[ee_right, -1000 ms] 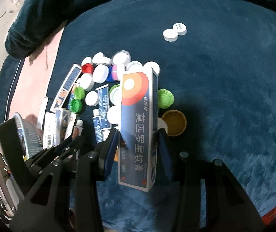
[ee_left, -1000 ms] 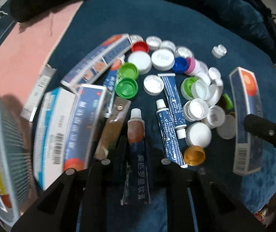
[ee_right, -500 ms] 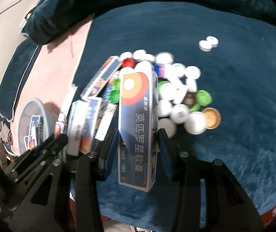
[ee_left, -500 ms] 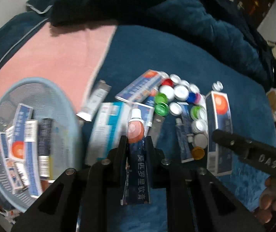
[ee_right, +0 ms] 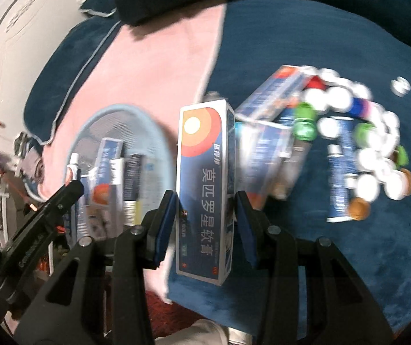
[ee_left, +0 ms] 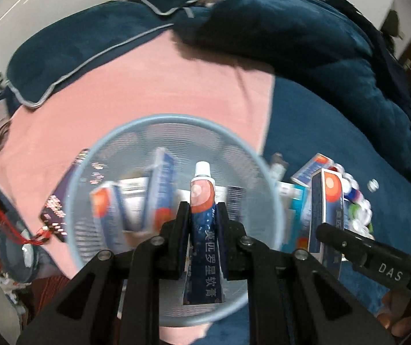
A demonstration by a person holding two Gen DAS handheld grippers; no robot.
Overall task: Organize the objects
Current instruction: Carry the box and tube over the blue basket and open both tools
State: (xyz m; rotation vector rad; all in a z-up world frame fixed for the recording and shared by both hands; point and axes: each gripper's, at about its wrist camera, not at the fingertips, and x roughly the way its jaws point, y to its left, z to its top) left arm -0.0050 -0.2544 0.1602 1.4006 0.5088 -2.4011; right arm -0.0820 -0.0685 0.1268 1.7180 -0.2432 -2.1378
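Blue mesh basket [ee_left: 173, 126] is sitting on the bed's pink sheet [ee_left: 153, 80]. Left gripper [ee_left: 204, 218] is clamping an ointment tube [ee_left: 204, 230] over it; release low, centred. Right gripper [ee_right: 205, 215] is clamping a carton [ee_right: 205, 178] beside the rim; queue it next.

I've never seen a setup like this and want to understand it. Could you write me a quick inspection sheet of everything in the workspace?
Surface: dark blue blanket beside a pink sheet.
Job's things: ointment tube held over the blue mesh basket, which holds several boxes; ointment box held upright.
Clutter: pile of bottle caps, loose tubes and boxes, blurred.
Grippers: left gripper shut on the tube; right gripper around the box.
Cables: nothing seen.
Surroundings: bunched dark bedding, white wall.
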